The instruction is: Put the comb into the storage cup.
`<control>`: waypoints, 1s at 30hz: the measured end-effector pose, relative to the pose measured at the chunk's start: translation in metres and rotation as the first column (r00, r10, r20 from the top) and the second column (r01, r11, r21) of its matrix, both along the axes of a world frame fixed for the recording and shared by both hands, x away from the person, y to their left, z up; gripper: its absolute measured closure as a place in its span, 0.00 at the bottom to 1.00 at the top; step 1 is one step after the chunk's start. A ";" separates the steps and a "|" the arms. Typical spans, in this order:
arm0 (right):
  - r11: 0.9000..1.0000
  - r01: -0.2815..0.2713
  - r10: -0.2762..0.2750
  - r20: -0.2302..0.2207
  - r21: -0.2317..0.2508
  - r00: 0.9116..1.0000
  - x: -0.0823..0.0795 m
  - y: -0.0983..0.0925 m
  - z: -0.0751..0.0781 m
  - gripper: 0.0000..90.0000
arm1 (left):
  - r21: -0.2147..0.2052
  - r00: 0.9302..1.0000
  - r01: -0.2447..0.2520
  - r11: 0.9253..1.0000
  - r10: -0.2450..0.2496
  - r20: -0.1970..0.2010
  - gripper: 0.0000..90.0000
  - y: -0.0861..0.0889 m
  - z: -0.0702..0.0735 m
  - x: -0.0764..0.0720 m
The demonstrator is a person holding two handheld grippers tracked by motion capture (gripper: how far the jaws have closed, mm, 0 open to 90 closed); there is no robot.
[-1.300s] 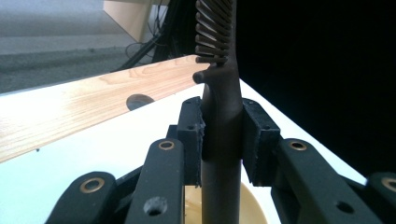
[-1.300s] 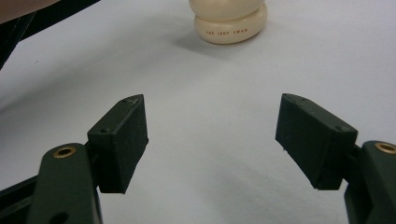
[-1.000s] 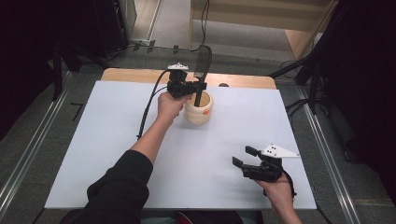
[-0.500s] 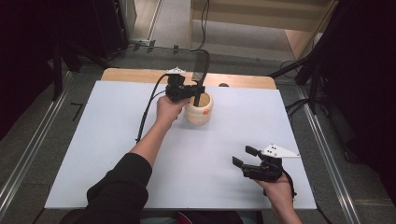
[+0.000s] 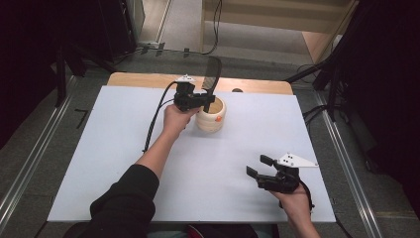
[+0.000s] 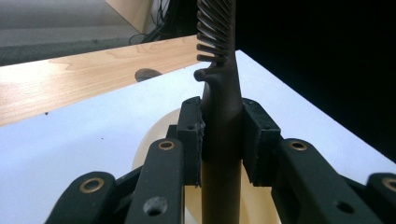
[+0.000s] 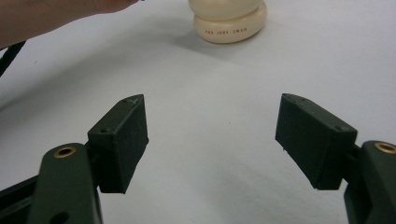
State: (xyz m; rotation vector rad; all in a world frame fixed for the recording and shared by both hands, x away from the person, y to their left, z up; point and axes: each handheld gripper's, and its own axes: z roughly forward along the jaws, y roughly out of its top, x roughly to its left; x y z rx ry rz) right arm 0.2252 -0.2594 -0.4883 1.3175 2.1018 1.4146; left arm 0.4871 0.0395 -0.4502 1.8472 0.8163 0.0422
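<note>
The white bench [image 5: 124,163] carries a cream holder [image 5: 212,115] near its far edge. The person's left forearm stretches far forward, its hand [image 5: 174,118] raised beside the holder, bearing the left gripper [image 5: 205,100] level over the rim. Its fingers [image 6: 192,135] are clenched on the dark handle of a slotted spatula [image 5: 212,79], which stands upright with its head above the holder. The right gripper [image 5: 257,167] sits low at the near right corner, fingers [image 7: 122,140] spread wide and released, pointing toward the holder.
</note>
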 end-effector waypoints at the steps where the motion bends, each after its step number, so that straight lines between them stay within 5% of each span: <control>1: 1.000 -0.001 0.001 0.000 0.001 1.000 0.000 0.000 0.000 0.26 | 0.001 1.000 0.007 1.000 -0.007 -0.001 0.80 0.000 0.000 0.000; 11: 1.000 -0.001 0.001 0.001 -0.001 1.000 0.000 0.000 0.000 0.26 | 0.022 0.999 0.049 0.999 -0.049 0.011 0.79 -0.001 -0.001 -0.002; 17: 1.000 -0.006 0.006 0.001 0.002 1.000 0.000 0.001 0.000 0.26 | 0.033 0.997 0.066 0.997 -0.067 0.032 0.55 0.001 0.004 -0.005; 30: 1.000 -0.004 0.004 0.000 0.002 1.000 0.000 0.001 0.000 0.26 | 0.016 0.999 0.052 0.999 -0.052 0.011 0.43 0.012 0.015 -0.007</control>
